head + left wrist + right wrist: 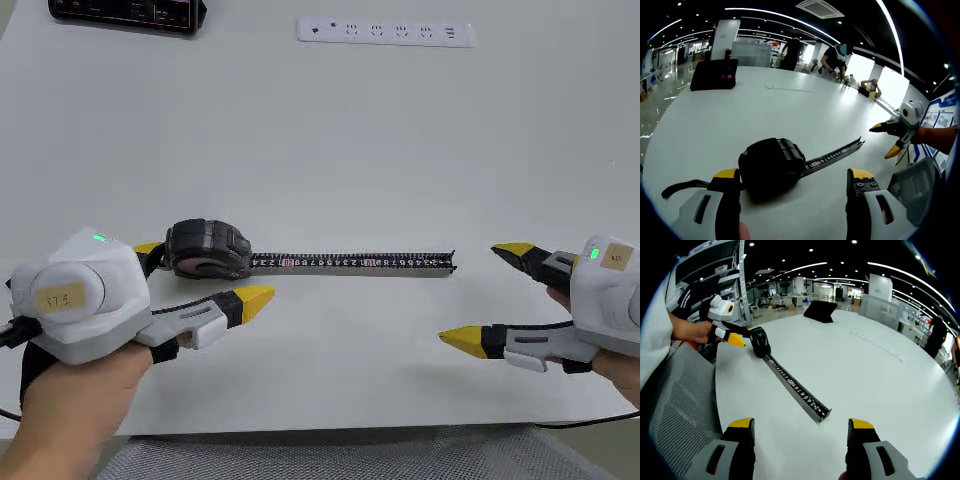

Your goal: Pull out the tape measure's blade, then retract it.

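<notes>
Nearest the person, a mesh chair back (330,455) is cut off by the bottom edge of the head view. Just beyond it, a left hand (70,400) holds the left gripper (200,272) level over the white counter (330,150), pointing across it. The jaws are spread apart, one on each side of the tape measure (207,249). The far jaw is mostly hidden behind the tape measure's black body. In the left gripper view that jaw seems to touch the body, while the other jaw stands clear of it. The same view shows a black strap (680,186) trailing from the tape measure's back end.

The tape measure lies on the counter with its blade (350,263) pulled out flat, running straight away from the body toward the right gripper (488,295). The blade's numbers are too small to read and its end hook is hard to make out. The right gripper is released, with its jaws wide. The blade's tip lies just short of them, touching neither. The right hand (620,365) behind it is cut off by the frame edge.

Well beyond the tape measure lies a white power strip (385,31). A black device (127,12) lies beside it, clipped by the top edge.
</notes>
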`<state>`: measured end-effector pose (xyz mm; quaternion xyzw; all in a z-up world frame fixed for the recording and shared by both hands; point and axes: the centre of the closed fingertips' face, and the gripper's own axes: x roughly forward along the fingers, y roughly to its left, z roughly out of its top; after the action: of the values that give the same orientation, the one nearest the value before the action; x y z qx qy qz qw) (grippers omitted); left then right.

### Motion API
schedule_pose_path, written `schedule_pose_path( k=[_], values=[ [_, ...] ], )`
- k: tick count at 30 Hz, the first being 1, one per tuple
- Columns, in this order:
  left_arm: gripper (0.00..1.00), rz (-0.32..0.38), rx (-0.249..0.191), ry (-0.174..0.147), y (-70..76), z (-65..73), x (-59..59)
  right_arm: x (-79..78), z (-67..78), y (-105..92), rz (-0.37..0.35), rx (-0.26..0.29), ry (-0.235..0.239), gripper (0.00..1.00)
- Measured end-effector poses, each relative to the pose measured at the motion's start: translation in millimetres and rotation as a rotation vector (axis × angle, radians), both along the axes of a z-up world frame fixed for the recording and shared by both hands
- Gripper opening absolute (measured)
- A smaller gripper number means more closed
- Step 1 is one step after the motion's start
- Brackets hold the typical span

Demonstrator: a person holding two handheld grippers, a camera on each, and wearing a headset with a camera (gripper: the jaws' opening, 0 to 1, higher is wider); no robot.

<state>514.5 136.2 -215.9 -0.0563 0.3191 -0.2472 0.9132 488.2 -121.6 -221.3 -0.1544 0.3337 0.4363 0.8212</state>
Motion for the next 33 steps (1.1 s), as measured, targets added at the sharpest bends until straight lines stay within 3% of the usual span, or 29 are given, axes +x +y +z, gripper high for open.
schedule_pose_path(
  k=[16, 20, 33],
  values=[
    [0.80, 0.102, 0.015, 0.000, 2.0, -3.7, 10.0, 16.1, -6.3, -8.1, 0.088, -0.052, 0.015, 0.63],
    [0.77, 0.127, 0.042, -0.001, 2.6, -6.0, 11.7, 20.0, -7.6, -8.3, 0.115, -0.063, 0.019, 0.60],
    [0.69, 0.214, 0.068, 0.009, 10.3, -12.8, 21.2, 27.5, -13.4, -4.1, 0.218, -0.114, 0.024, 0.49]
  ],
)
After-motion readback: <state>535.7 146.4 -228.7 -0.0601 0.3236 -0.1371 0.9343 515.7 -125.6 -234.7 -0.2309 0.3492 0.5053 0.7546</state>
